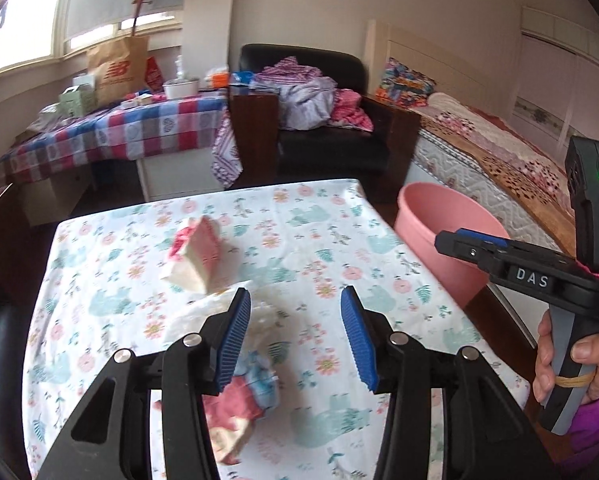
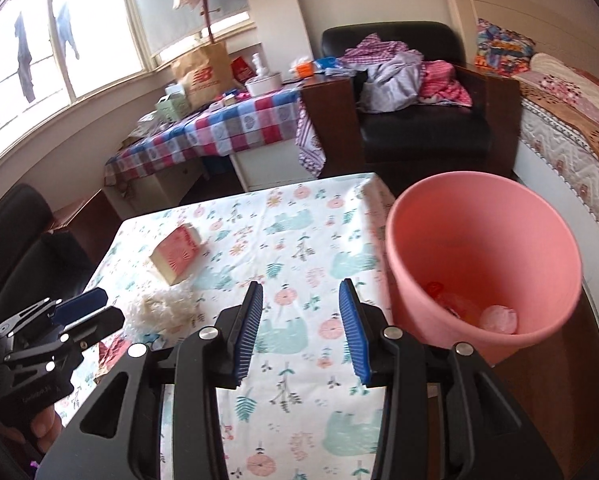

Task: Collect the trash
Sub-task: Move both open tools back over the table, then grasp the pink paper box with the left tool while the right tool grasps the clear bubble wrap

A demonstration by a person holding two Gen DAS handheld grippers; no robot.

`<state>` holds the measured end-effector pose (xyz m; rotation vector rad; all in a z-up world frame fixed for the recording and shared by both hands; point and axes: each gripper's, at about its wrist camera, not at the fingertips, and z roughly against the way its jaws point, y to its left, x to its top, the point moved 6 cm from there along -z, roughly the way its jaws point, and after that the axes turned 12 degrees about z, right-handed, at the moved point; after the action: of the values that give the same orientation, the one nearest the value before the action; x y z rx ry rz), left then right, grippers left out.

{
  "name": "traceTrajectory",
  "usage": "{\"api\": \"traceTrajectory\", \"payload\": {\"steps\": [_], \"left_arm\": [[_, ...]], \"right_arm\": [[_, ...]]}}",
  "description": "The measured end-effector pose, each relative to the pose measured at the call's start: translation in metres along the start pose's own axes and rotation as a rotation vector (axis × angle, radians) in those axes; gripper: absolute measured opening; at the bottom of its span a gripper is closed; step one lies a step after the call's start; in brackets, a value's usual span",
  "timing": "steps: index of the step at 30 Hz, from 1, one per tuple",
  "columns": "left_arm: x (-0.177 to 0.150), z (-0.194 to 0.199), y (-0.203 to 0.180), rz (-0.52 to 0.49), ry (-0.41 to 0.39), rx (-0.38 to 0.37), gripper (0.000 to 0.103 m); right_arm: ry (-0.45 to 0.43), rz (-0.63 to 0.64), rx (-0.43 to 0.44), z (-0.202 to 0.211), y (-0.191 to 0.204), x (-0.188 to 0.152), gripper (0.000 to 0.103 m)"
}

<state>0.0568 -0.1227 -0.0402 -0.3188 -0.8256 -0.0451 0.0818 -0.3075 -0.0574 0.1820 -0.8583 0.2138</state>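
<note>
Left gripper hangs with jaws wide and empty over the crumpled white wad on the floral tablecloth. Right gripper is empty too, half-spread beside the pink bin. Best to drop straight onto the wad, pinch its middle, then lift clear toward the bin.

On the flowered tablecloth lie three pieces of trash: one pink-and-cream carton tipped on its side, one crumpled white wad, and one crushed wrapper in red and blue. One pink bin stands at the table's right edge, and inside it at least three bits show: one red scrap, one orange-pink piece and one pale round piece; whether more lie beneath cannot be told. Two grippers are in view, the left gripper and the right gripper, each with two blue ribbed pads. Farther back stand one black armchair, one bed, and one brown paper bag.
</note>
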Motion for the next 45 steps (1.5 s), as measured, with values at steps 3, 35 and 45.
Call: {"api": "traceTrajectory", "payload": {"steps": [3, 35, 45], "left_arm": [[0.001, 0.007, 0.019, 0.040, -0.008, 0.009, 0.046], [0.055, -0.098, 0.097, 0.147, 0.114, 0.047, 0.030], [0.052, -0.114, 0.089, 0.091, 0.103, 0.060, 0.008]], "right_arm": [[0.005, 0.021, 0.018, -0.003, 0.014, 0.003, 0.040], [0.127, 0.164, 0.362, -0.068, 0.117, 0.000, 0.040], [0.141, 0.189, 0.391, -0.071, 0.130, -0.003, 0.040]]}}
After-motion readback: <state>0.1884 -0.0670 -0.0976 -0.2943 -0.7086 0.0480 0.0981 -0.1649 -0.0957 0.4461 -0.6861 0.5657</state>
